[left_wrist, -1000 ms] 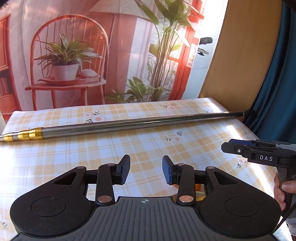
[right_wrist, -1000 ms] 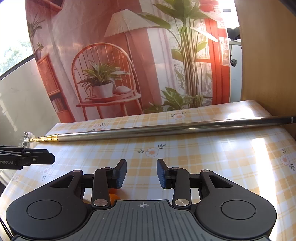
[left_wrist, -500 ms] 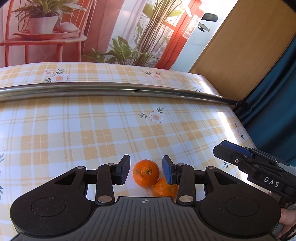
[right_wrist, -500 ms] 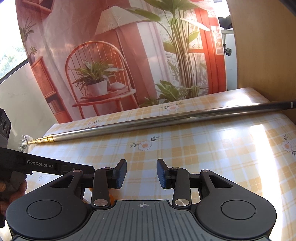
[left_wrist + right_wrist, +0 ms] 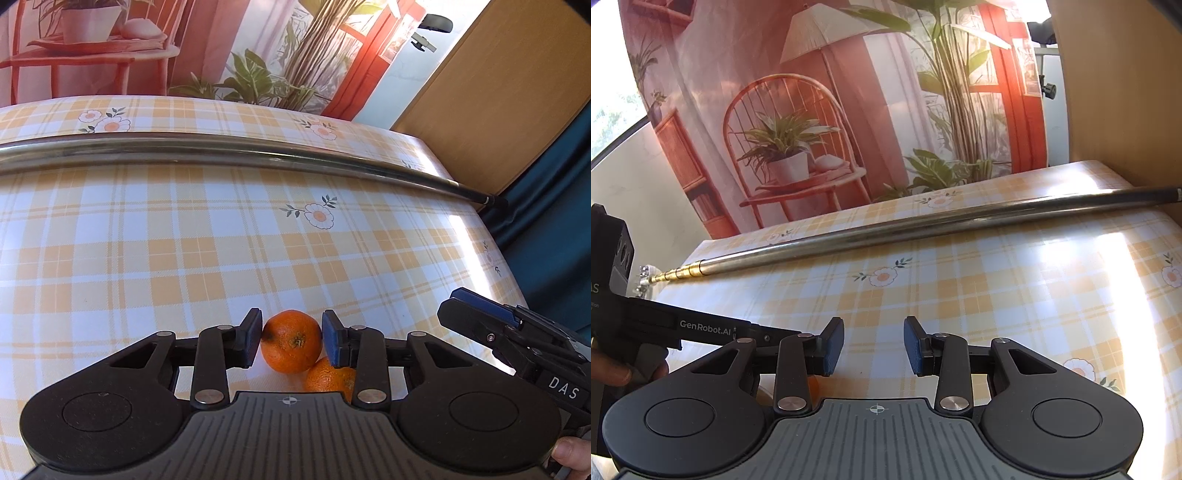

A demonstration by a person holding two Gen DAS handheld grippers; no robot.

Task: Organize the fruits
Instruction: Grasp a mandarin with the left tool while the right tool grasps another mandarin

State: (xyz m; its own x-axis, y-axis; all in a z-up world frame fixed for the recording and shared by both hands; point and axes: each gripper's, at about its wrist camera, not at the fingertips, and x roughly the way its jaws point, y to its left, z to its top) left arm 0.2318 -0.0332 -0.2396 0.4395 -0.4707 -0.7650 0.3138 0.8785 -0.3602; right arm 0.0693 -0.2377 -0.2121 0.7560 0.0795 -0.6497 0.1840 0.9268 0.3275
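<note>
Oranges point(image 5: 291, 341) only in left view

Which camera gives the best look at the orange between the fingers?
The left wrist view: the orange sits whole between the left gripper pads, a second orange just behind it. The right wrist view shows only a blurred orange patch behind its own mechanism.

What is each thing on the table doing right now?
Left gripper: open, its fingers either side of the front mandarin.
Front mandarin: on the tablecloth, between the left fingers, touching the other one.
Second mandarin: on the cloth, partly hidden behind the right finger.
Right gripper: open, holding nothing.
Telescopic metal pole: lying flat across the table.
</note>
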